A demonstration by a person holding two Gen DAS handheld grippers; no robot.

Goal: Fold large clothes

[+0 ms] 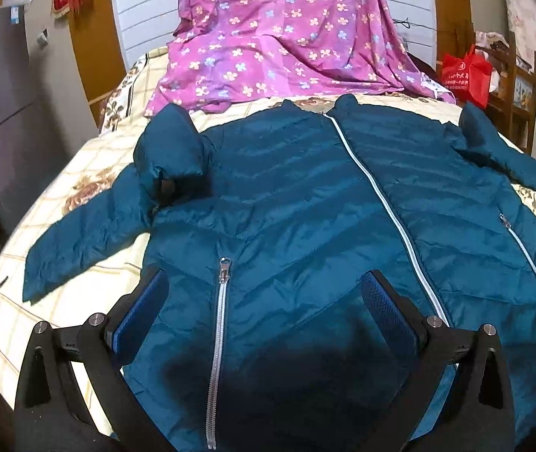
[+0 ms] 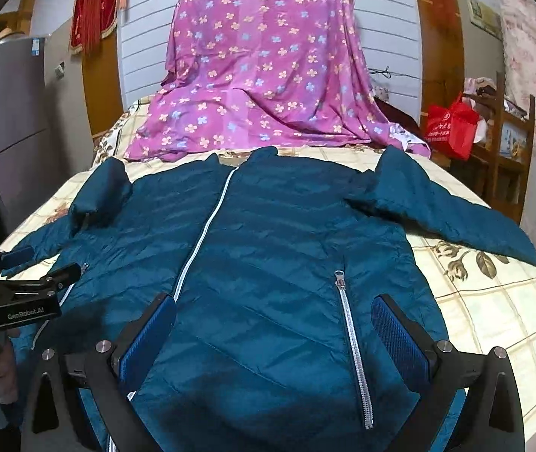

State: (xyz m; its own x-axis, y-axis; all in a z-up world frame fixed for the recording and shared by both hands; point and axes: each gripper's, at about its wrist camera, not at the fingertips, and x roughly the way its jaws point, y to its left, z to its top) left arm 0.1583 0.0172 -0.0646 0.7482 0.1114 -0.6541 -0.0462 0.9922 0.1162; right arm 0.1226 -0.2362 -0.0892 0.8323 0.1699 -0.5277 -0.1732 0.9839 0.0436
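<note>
The teal puffer jacket (image 1: 305,203) lies face up and zipped on the bed (image 1: 91,158), collar away from the person, hem nearest. Its central zip (image 1: 384,203) runs white down the front, with a pocket zip (image 1: 221,324) on each side. The left sleeve (image 1: 79,241) angles out over the bedspread, its shoulder bunched into a puffy lump; the right sleeve (image 2: 445,211) spreads out towards the bed's edge.

By its look the jacket is light, soft and springy, with a slick shiny shell that will likely slide on itself and puff back open after a fold. Pinching a seam, cuff or hem edge should hold better than pinching the smooth quilted panel; the cuffs seem the natural first hold, to bring each sleeve across the chest.

The left hand-held gripper (image 1: 264,301) hovers over the lower front with its blue pads wide apart, grasping nothing. The right hand-held gripper (image 2: 273,327) hangs likewise over the other pocket zip, released and empty.

Beyond the collar a purple flowered sheet (image 2: 268,75) drapes over something tall, and a red bag (image 2: 452,128) sits by a wooden shelf
</note>
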